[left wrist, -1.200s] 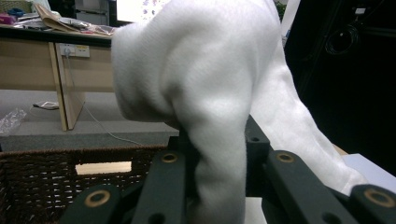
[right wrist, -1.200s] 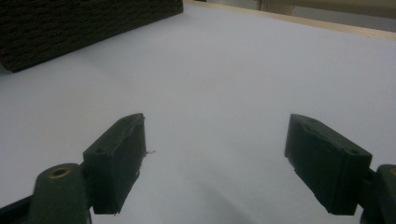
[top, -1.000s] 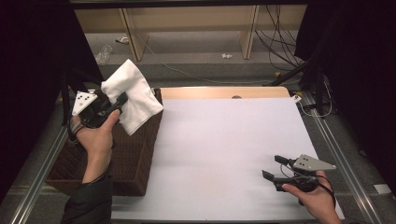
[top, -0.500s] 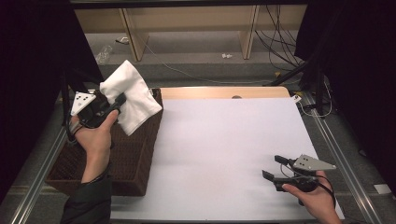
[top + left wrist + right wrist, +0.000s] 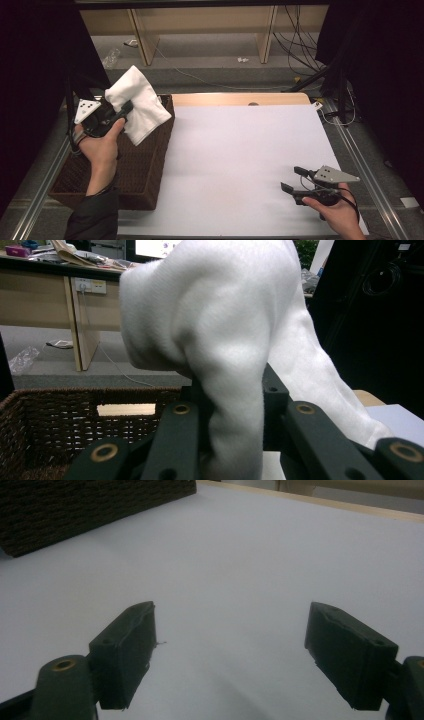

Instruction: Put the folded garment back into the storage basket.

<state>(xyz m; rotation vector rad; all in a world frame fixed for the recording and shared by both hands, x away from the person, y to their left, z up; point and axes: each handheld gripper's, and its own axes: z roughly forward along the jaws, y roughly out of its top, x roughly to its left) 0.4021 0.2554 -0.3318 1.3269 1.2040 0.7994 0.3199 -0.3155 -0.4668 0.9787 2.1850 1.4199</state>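
A white table [image 5: 240, 150] has a wooden strip [image 5: 240, 99] along its far edge. Behind it, black cables [image 5: 295, 45] lie on the grey floor [image 5: 200, 50] between 2 wooden legs [image 5: 140, 40].

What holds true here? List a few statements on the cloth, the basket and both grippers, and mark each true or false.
1. The left gripper is shut on the white cloth. True.
2. The cloth lies flat on the white table. False: it is held up in the air above the wicker basket.
3. The right gripper has its jaws open with nothing between them. True.
4. The basket stands at the right edge of the table. False: it stands at the left side.
5. The right gripper grips a corner of the cloth. False: it is far from the cloth, low over the table near its front right.
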